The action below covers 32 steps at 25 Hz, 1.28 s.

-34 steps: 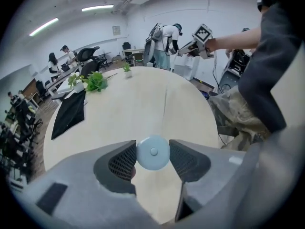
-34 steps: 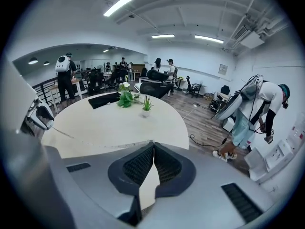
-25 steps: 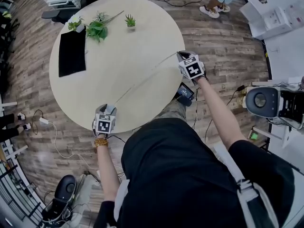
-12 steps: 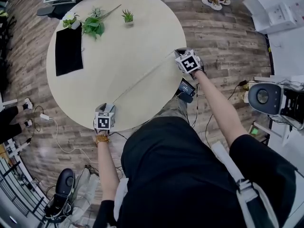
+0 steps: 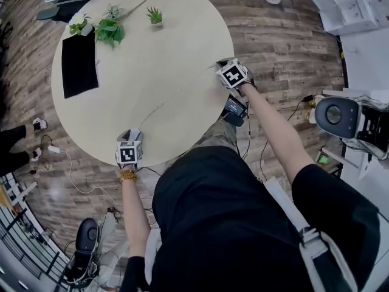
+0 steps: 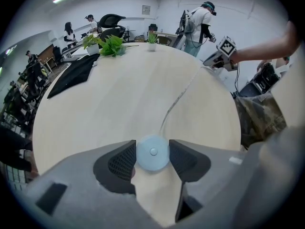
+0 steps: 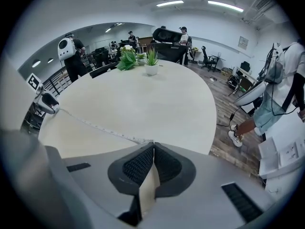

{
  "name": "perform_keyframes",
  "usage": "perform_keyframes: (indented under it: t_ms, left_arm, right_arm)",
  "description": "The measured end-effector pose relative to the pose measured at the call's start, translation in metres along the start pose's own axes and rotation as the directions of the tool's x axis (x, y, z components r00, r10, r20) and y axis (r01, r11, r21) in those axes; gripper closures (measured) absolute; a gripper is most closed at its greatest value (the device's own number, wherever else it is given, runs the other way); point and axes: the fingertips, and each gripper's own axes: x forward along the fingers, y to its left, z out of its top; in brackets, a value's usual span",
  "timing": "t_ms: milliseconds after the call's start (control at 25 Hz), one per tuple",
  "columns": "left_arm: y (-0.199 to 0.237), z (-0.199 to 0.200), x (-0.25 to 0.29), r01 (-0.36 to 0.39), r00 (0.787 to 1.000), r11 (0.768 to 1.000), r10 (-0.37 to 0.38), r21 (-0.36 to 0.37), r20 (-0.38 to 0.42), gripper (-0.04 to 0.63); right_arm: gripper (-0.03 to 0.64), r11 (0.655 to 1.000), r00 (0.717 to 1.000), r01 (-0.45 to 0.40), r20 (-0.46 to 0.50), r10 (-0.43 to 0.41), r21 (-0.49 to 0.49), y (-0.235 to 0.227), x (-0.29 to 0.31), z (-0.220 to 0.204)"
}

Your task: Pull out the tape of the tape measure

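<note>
Stretching over the round bench (image 5: 176,29), the tape (image 7: 95,126) runs from the pale blue tape measure (image 6: 152,152), clamped in the left claw (image 5: 129,148) at the near rim, to the right claw (image 7: 153,152), pinched together on its end at the right rim; plants (image 5: 109,32) and black mat (image 5: 79,62) sit well apart.

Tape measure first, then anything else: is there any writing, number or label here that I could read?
Nothing here reads clearly.
Tape: printed marks, too small to read.
Tape measure case: plain, no print visible.
Marker cube: black-and-white pattern, no letters.
Wall frame: too blurred to read.
</note>
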Motion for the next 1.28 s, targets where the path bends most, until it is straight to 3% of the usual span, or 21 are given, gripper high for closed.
perform_keyframes:
  t_ms: [640,840,1040,1280]
  left_arm:
    - [-0.002,-0.001,0.009,0.006,1.0,0.995,-0.004,-0.1,0.018,0.357]
    - [0.0,0.012,0.001,-0.008,0.997,0.998,0.013,-0.066,0.073,0.347]
    - [0.009,0.028,-0.014,-0.021,0.988,0.994,0.037,-0.108,0.153,0.344]
    - [0.018,0.052,-0.041,-0.057,0.967,0.993,0.08,-0.1,0.243,0.344]
  right_arm:
    - [0.598,0.999,1.0,-0.023,-0.016,0.022,-0.025,0.012,0.002,-0.006]
    - [0.553,0.998,0.999,-0.053,-0.014,0.052,-0.039,0.018,0.0,-0.003]
    - [0.528,0.997,0.999,-0.045,0.009,0.046,-0.062,0.017,-0.012,0.01]
    - [0.526,0.996,0.997,-0.026,0.064,0.032,-0.082,0.014,-0.033,0.034]
